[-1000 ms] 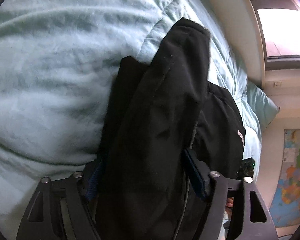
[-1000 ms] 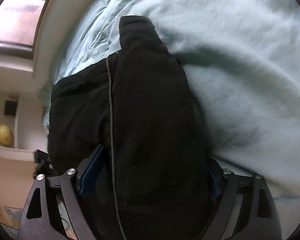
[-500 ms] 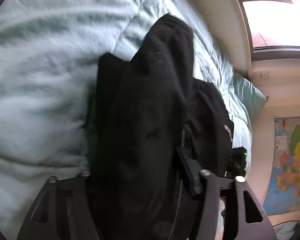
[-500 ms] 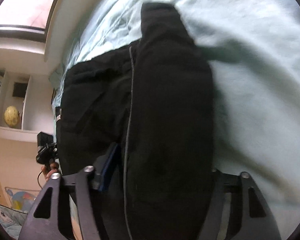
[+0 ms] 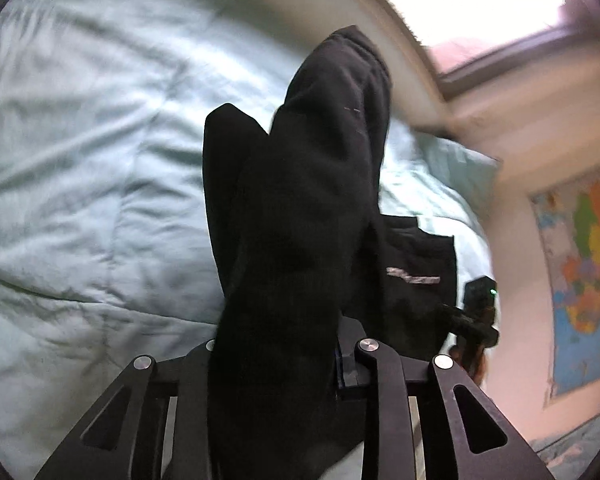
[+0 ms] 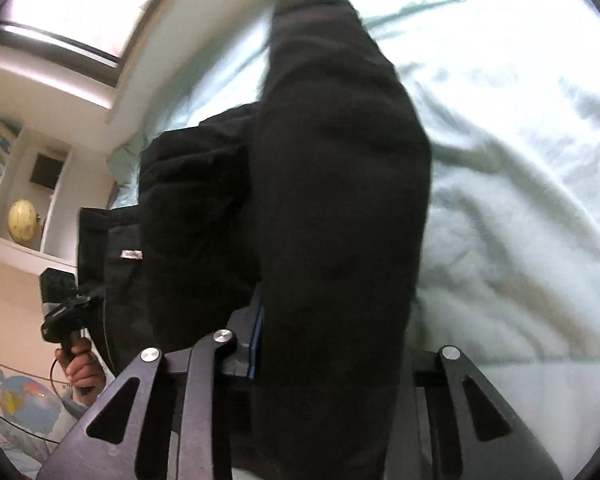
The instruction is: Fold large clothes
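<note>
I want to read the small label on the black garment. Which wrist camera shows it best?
The left wrist view: the pale label lies there larger, as a long strip on the black garment. The right wrist view shows it small and unreadable. Its text is blurred in both.

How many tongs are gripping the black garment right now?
2. The left tongs clamp one bunched part of the black garment above the pale green bedding; the right tongs clamp another part. No further tongs show.

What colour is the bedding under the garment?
Pale mint green, plain quilted comforter; clearest in the left wrist view.
</note>
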`<state>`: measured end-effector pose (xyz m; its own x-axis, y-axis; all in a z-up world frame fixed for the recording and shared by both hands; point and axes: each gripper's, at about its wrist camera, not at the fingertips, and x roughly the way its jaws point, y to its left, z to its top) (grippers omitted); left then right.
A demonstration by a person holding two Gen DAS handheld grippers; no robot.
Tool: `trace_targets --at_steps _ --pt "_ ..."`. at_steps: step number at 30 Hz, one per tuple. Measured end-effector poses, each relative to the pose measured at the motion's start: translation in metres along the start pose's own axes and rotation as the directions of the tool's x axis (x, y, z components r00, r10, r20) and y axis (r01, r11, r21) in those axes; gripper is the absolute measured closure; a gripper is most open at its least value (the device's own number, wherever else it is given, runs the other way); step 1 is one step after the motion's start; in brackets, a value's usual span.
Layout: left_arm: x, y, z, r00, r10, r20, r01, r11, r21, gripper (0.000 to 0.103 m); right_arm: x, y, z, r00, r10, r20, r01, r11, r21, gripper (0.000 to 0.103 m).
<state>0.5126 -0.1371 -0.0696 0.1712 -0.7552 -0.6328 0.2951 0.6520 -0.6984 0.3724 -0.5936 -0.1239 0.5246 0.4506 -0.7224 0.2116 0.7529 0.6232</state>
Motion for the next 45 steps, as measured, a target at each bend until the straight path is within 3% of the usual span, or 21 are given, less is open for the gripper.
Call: trace_targets --at_steps 2,7,13,20,25,27,30,31,32,34,35,37,39,40,41,43,45 --pt "-0.027 -0.033 -0.006 0.999 -0.020 0.039 0.018 0.998 0.053 0.074 -0.020 0.019 -0.009 0.999 0.010 0.034 -0.009 1.000 -0.014 0.070" --pt "-0.111 -0.066 -0.037 0.991 -0.065 0.119 0.050 0.991 0.127 0.074 -0.086 0.067 -0.040 0.994 0.028 0.102 -0.021 0.997 -0.069 0.070" --pt "-0.173 -0.086 -0.091 0.985 -0.076 0.154 0.055 0.989 0.138 0.073 -0.142 0.125 -0.096 0.994 -0.026 0.108 0.039 0.993 -0.115 0.070" --pt "-0.186 -0.046 -0.165 0.997 -0.044 0.070 0.043 0.999 0.018 0.073 -0.133 0.130 -0.180 0.995 -0.095 -0.013 0.094 0.994 -0.059 0.070" --pt "-0.150 0.022 -0.210 0.998 -0.009 -0.055 0.002 0.992 -0.124 0.073 -0.083 0.101 -0.225 0.979 -0.144 -0.145 0.149 0.988 0.025 0.070" --pt "-0.128 0.058 -0.223 0.994 0.028 -0.108 -0.047 0.983 -0.175 0.070 -0.055 0.075 -0.238 0.966 -0.174 -0.191 0.196 0.976 0.100 0.070" --pt "-0.096 0.136 -0.236 0.972 0.135 -0.191 -0.192 0.927 -0.323 0.059 -0.037 0.042 -0.247 0.955 -0.233 -0.185 0.266 0.947 0.180 0.064" --pt "-0.091 0.166 -0.239 0.981 0.066 -0.180 -0.137 0.899 -0.416 0.053 -0.035 0.027 -0.248 0.963 -0.213 -0.163 0.248 0.939 0.237 0.061" --pt "-0.088 0.195 -0.244 0.988 -0.031 -0.151 -0.053 0.849 -0.525 0.051 -0.034 0.019 -0.249 0.969 -0.192 -0.153 0.229 0.932 0.280 0.053" --pt "-0.088 0.220 -0.251 0.985 -0.134 -0.113 0.033 0.777 -0.629 0.051 -0.037 0.004 -0.254 0.976 -0.170 -0.134 0.207 0.917 0.340 0.049" --pt "-0.090 0.222 -0.250 0.984 -0.139 -0.114 0.038 0.779 -0.626 0.051 -0.039 0.002 -0.256 0.979 -0.157 -0.127 0.193 0.916 0.353 0.049" --pt "-0.106 0.212 -0.242 0.988 -0.058 -0.146 -0.031 0.841 -0.540 0.050 -0.049 0.000 -0.261 0.978 -0.168 -0.126 0.202 0.916 0.346 0.047" --pt "-0.122 0.201 -0.236 0.985 0.041 -0.167 -0.116 0.876 -0.469 0.048 -0.061 0.008 -0.259 0.969 -0.219 -0.118 0.246 0.914 0.324 0.043" --pt "-0.134 0.190 -0.232 0.977 0.118 -0.176 -0.183 0.891 -0.415 0.048 -0.066 0.013 -0.254 0.960 -0.258 -0.111 0.280 0.909 0.309 0.043" --pt "-0.143 0.179 -0.227 0.967 0.184 -0.177 -0.238 0.901 -0.364 0.048 -0.079 0.023 -0.253 0.937 -0.334 -0.102 0.350 0.895 0.276 0.038" --pt "-0.161 0.144 -0.216 0.923 0.349 -0.165 -0.378 0.903 -0.205 0.048 -0.096 0.040 -0.245 0.911 -0.406 -0.070 0.411 0.885 0.218 0.037" --pt "-0.168 0.104 -0.212 0.863 0.488 -0.127 -0.496 0.867 -0.039 0.049 -0.108 0.082 -0.241 0.906 -0.423 -0.013 0.421 0.898 0.127 0.037"
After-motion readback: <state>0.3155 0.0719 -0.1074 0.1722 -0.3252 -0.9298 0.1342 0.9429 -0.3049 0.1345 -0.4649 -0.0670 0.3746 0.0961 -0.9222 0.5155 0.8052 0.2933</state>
